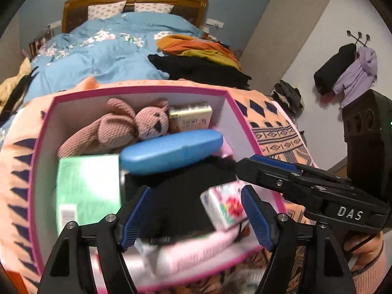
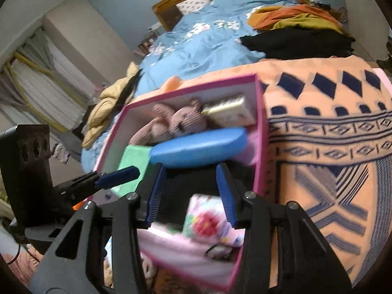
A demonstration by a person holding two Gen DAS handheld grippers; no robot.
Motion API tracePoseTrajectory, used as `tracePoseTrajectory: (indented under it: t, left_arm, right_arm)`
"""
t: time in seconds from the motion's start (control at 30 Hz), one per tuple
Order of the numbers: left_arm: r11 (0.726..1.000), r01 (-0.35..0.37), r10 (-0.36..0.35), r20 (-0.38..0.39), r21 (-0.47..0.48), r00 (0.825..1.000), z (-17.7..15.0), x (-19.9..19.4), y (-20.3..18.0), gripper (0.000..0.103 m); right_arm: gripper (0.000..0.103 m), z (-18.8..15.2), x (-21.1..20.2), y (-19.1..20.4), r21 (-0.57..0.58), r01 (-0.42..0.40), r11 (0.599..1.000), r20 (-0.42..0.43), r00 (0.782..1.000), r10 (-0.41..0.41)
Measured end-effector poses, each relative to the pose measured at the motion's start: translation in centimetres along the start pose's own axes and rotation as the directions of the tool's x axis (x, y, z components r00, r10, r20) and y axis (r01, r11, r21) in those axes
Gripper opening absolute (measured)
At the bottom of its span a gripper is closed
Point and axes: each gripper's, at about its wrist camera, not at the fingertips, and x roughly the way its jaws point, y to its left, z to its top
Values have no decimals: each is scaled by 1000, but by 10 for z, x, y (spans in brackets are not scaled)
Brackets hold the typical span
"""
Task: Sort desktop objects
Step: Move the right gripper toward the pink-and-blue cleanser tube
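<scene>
A: Blue-padded fingers of my left gripper (image 1: 197, 216) sit closest, spread wide, nothing between them. They hang over the near end of the pink box (image 1: 44, 132).

B: And the right one?

A: Right gripper (image 2: 192, 194) is also wide open and empty, over the same box (image 2: 261, 132). From the left camera I see it coming in from the right (image 1: 274, 169), one blue pad at the box rim.

B: What's in the box?

A: Small floral packet (image 1: 224, 204) lies right under both sets of fingers, resting on something black (image 1: 186, 196). Blurry, so I can't tell if either pad touches it. Behind it is a blue glasses case (image 1: 171, 150), lying across the box. Green box (image 1: 88, 188) on the left side. Knitted pink bunny (image 1: 122, 127) at the far end, with a small gold-edged box (image 1: 192, 117) just beside it in the far right corner. Pink cloth (image 1: 196, 250) at the near end.

B: Box sits on what?

A: Orange patterned blanket (image 2: 330, 122). Bed with a blue duvet (image 1: 98, 54) behind it, piled clothes (image 1: 201, 56) on its right side.
</scene>
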Motion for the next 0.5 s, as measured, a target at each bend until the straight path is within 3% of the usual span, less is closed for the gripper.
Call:
tracePoseTrajectory:
  t: [0.5]
  left_arm:
    - [996, 11, -10, 3, -92, 1000, -66, -51, 21, 77]
  right_arm:
    - [47, -65, -26, 33, -57, -53, 997, -26, 998, 51]
